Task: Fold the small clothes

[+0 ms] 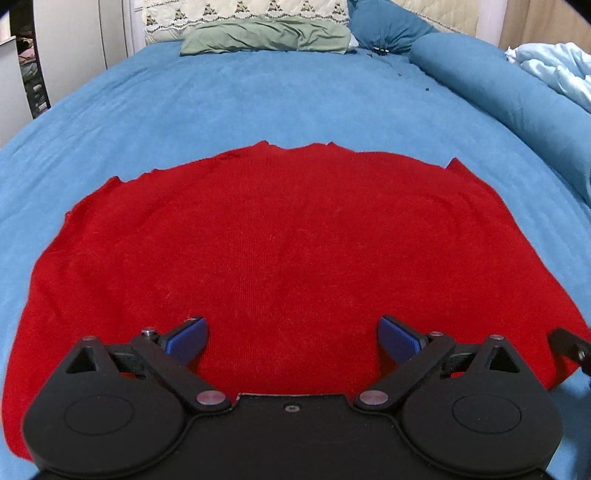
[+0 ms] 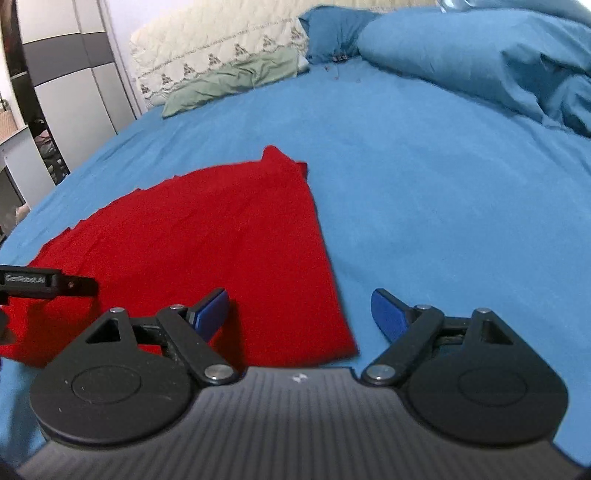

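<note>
A red knit garment [image 1: 280, 236] lies flat on the blue bedsheet [image 1: 258, 103]; it also shows in the right wrist view [image 2: 207, 236]. My left gripper [image 1: 291, 338] is open and empty, hovering over the garment's near edge. My right gripper [image 2: 299, 312] is open and empty above the garment's near right corner, its left finger [image 2: 212, 308] over the red cloth and its right finger [image 2: 388, 314] over the sheet. Part of the left gripper [image 2: 48, 282] shows at the left edge of the right wrist view.
A green pillow [image 1: 266, 37] and a cream quilted headboard cover [image 1: 243, 13] lie at the far end of the bed. A rolled blue duvet [image 1: 509, 99] runs along the right side. Wardrobe doors [image 2: 74, 74] stand to the left.
</note>
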A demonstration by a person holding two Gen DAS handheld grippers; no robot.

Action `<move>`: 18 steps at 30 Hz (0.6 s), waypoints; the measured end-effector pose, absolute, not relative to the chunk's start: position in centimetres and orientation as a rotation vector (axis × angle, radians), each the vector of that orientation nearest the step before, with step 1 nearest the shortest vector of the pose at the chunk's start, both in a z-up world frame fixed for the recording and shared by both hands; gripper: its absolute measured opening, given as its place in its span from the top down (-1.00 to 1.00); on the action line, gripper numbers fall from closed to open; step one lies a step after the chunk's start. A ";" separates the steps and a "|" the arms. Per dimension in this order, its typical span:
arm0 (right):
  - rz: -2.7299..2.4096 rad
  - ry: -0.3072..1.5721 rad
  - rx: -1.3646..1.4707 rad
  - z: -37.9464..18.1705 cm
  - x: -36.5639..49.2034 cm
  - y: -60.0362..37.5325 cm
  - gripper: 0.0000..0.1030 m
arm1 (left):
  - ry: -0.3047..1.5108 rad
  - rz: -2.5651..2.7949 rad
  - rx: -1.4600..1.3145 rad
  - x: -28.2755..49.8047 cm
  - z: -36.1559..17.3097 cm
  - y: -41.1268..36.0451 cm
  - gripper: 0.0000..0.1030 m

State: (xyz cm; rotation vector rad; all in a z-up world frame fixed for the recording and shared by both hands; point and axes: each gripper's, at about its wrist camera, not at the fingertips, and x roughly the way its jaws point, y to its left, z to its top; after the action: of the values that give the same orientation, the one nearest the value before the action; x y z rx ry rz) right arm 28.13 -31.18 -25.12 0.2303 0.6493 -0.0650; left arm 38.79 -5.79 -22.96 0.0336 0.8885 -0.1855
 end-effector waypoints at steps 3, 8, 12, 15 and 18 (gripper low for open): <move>-0.061 0.662 0.184 -26.4 29.3 -30.8 -0.91 | 0.900 -0.192 0.035 39.4 -23.3 -5.8 -1.00; -0.012 0.660 0.135 -26.5 29.9 -30.1 -0.15 | 0.922 -0.219 0.032 39.8 -23.9 -5.0 -1.00; 0.015 0.687 0.144 -25.6 30.4 -29.5 0.49 | 0.947 -0.227 0.031 40.1 -24.1 -4.7 -1.00; 0.006 0.703 0.215 -23.4 30.9 -29.7 0.54 | 0.980 -0.243 0.016 40.6 -23.5 -4.3 -1.00; 0.049 0.645 0.291 -19.4 31.5 -29.1 0.54 | 0.964 -0.232 -0.036 40.3 -21.8 -2.5 -1.00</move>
State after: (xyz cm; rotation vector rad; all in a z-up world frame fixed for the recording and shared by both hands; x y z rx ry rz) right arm 31.46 -29.08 -19.39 0.2906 0.6447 0.0493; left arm 40.28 -2.50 -21.78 -0.0363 0.9644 -0.2320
